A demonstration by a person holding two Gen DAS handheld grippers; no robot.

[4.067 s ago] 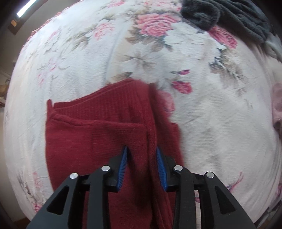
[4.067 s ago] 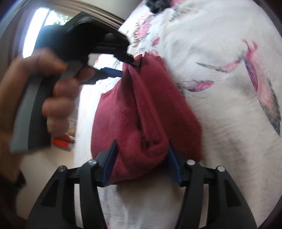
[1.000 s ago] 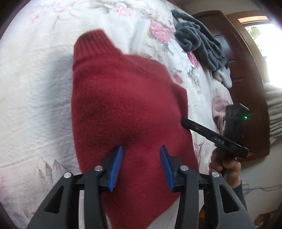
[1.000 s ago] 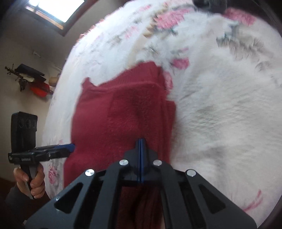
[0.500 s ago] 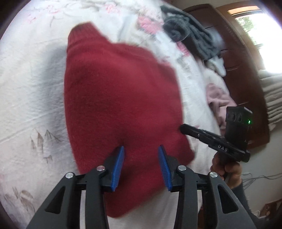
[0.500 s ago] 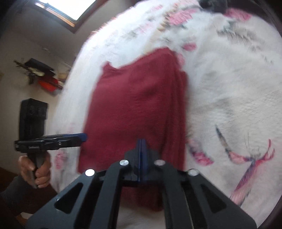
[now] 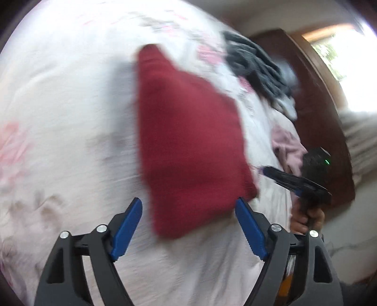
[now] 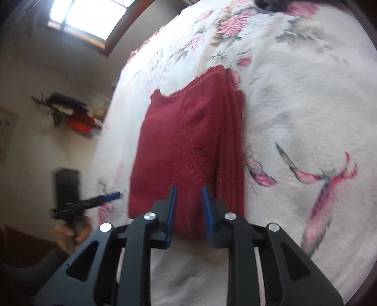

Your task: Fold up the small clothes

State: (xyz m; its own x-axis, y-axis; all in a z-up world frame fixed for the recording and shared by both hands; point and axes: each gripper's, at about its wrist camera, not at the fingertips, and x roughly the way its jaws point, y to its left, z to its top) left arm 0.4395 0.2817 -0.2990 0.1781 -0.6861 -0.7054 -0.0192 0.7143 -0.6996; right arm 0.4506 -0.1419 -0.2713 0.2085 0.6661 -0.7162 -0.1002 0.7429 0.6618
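A dark red knit sweater (image 7: 188, 141) lies folded in a rectangle on the flowered white bedspread (image 7: 66, 117). My left gripper (image 7: 188, 200) hovers over its near edge, wide open and holding nothing. In the right wrist view the same sweater (image 8: 183, 146) shows stacked folded layers along its right side. My right gripper (image 8: 189, 187) hangs over its near end, open by a narrow gap with nothing pinched. Each view shows the other gripper held in a hand beside the sweater: the right one (image 7: 294, 181) and the left one (image 8: 94, 200). The left wrist view is motion-blurred.
Dark grey clothes (image 7: 254, 61) and a pink garment (image 7: 287, 146) lie on the bed beyond the sweater, near a dark wooden panel (image 7: 318, 106). A wall shelf with objects (image 8: 70, 110) and a window (image 8: 89, 14) are off the bed's left side.
My left gripper has opened much wider and drawn back from the sweater. My right gripper, shut half a second ago, now shows a narrow gap. The sweater stays folded on the bed.
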